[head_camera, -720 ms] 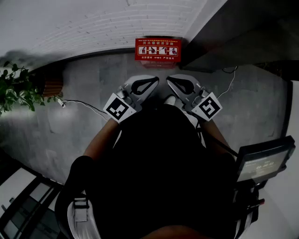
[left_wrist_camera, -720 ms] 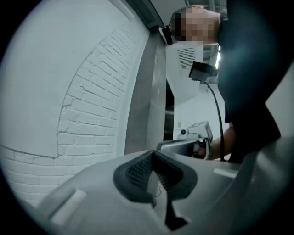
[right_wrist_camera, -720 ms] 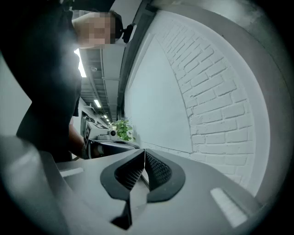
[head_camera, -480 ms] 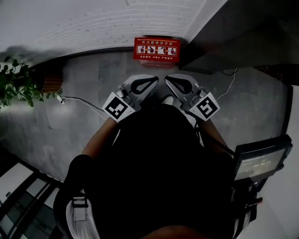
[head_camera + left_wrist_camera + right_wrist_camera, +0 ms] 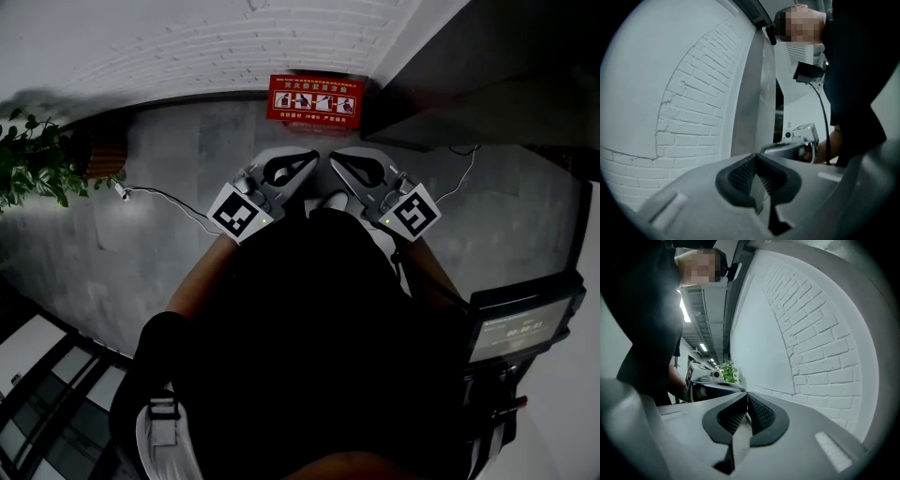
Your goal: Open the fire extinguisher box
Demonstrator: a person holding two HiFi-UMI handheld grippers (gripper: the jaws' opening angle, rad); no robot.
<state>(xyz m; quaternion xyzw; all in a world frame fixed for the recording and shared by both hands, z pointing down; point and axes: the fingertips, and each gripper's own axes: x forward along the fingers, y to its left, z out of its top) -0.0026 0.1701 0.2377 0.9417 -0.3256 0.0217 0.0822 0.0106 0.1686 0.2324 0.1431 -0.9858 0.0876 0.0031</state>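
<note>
Nothing opened yet: my left hand-held gripper (image 5: 312,162) and right hand-held gripper (image 5: 336,161), both pressed together empty, hang short of the closed fire extinguisher box (image 5: 314,98).

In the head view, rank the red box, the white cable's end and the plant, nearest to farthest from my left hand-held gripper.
1. Red box, straight ahead of the left hand-held gripper.
2. Cable end, off to the left.
3. Plant, at the far left edge.

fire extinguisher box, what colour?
The fire extinguisher box is red with a white pictogram strip; clearest in the head view.
</note>
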